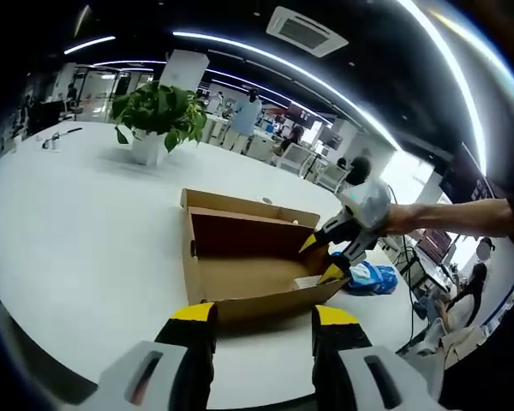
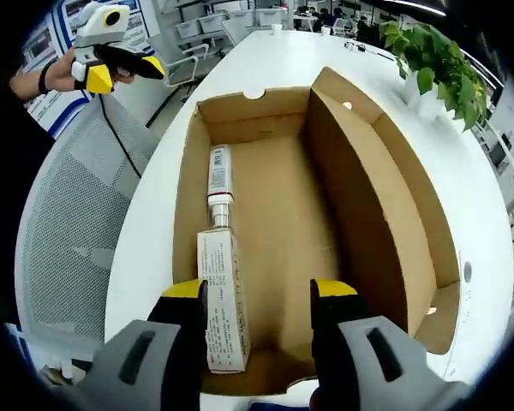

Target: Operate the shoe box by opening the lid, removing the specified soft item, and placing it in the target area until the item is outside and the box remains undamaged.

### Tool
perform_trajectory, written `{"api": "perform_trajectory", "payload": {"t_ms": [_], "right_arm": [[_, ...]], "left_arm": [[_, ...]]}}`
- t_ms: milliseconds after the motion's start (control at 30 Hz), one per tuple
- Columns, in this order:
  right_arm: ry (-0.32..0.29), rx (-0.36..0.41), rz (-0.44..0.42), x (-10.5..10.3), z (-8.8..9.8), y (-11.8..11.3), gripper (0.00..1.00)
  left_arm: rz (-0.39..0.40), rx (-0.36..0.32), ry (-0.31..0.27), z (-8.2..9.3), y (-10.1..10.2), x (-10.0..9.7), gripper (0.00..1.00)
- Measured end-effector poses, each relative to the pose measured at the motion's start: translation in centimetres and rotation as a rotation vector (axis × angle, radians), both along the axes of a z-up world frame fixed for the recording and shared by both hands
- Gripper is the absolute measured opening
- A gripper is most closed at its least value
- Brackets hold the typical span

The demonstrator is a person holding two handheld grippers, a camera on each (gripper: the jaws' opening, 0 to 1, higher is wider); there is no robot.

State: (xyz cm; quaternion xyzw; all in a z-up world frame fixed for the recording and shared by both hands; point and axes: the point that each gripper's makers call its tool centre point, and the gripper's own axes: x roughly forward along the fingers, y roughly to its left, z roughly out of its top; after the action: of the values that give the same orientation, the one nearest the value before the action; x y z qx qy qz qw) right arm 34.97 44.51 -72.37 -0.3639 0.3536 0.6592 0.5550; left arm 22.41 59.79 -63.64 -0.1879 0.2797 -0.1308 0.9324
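A: Two sets of tongs, both spread with nothing between the jaws. Your left tongs (image 1: pixel 263 318) hang over the desk (image 1: pixel 86 248) just short of the shoe box (image 1: pixel 240 270).

B: Lid?

A: Already open. Your right tongs (image 2: pixel 259 295) sit over the box interior, beside a flat white pack (image 2: pixel 220 295) on the floor. Blue soft item (image 1: pixel 368 278) lies on the desk behind the box. Potted plant (image 1: pixel 157 116) farther back.

My shoe box (image 2: pixel 360 214) of brown cardboard sits open on the white table, lid (image 2: pixel 411 180) folded back upright. Inside lies a flat white printed packet (image 2: pixel 221 291) along one wall.
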Motion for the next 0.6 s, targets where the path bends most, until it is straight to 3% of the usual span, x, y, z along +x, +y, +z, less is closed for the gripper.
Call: {"api": "perform_trajectory", "payload": {"t_ms": [233, 400, 500, 600], "right_arm": [[0.005, -0.020, -0.022, 0.3, -0.1, 0.4, 0.45], [0.070, 0.014, -0.019, -0.7, 0.3, 2.3, 0.46], [0.088, -0.013, -0.012, -1.0, -0.5, 2.8, 0.43], [0.061, -0.045, 0.018, -1.2, -1.3, 3.0, 0.41]], "left_arm": [[-0.009, -0.003, 0.002, -0.2, -0.3, 0.4, 0.44], [-0.019, -0.003, 0.002, -0.1, -0.8, 0.6, 0.44], [-0.023, -0.006, 0.005, -0.3, -1.0, 0.7, 0.44], [-0.031, -0.002, 0.007, -0.2, -1.3, 0.7, 0.44]]}}
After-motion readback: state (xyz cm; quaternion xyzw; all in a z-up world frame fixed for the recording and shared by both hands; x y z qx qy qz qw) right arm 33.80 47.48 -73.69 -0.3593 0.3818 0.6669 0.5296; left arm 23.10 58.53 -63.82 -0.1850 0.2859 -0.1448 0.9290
